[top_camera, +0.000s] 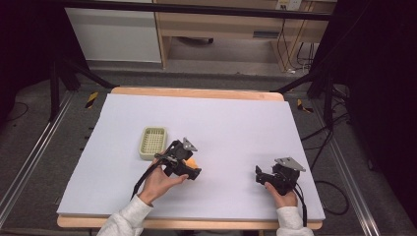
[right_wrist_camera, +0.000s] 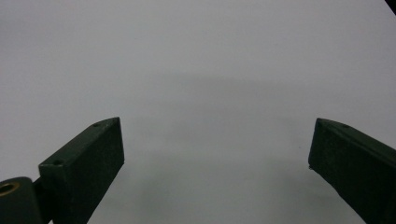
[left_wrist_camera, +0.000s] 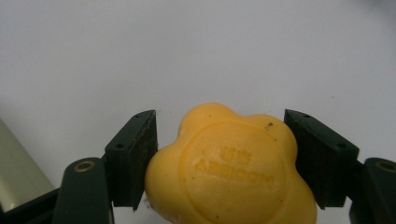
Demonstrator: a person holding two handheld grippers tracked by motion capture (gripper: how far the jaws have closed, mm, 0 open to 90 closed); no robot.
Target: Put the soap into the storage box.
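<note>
Two black two-jaw grippers work over a pale lavender sheet (top_camera: pixel 226 123) that covers a wooden table in the high view. The left gripper (top_camera: pixel 189 167), held in the person's left hand (top_camera: pixel 160 183), sits near the middle of the sheet's near half, just right of a small cream plastic basket with a gridded floor (top_camera: pixel 153 142). A sliver of an orange-yellow flower-shaped soap bar (top_camera: pixel 192 162) peeks out at the gripper's tip, resting on the sheet. The right gripper (top_camera: pixel 259 175), held in the right hand (top_camera: pixel 281 194), lies well apart toward the sheet's near right, its tip aimed left toward the other gripper.

In the left gripper view, the soap bar (left_wrist_camera: pixel 231 172) lies flat between the jaws, its round embossed face turned up and its raised lettering reading upside down from this camera. The bar is lobed and roughly round, slightly wider across the jaws than along them. The left pad (left_wrist_camera: pixel 140 158) touches a lobe; the right pad (left_wrist_camera: pixel 317 158) sits at the bar's edge, though full contact there is hard to confirm. A cream edge of the basket (left_wrist_camera: pixel 18 177) shows at lower left.

In the right gripper view, the jaws stand wide apart over the bare sheet (right_wrist_camera: pixel 210 84), holding nothing.
</note>
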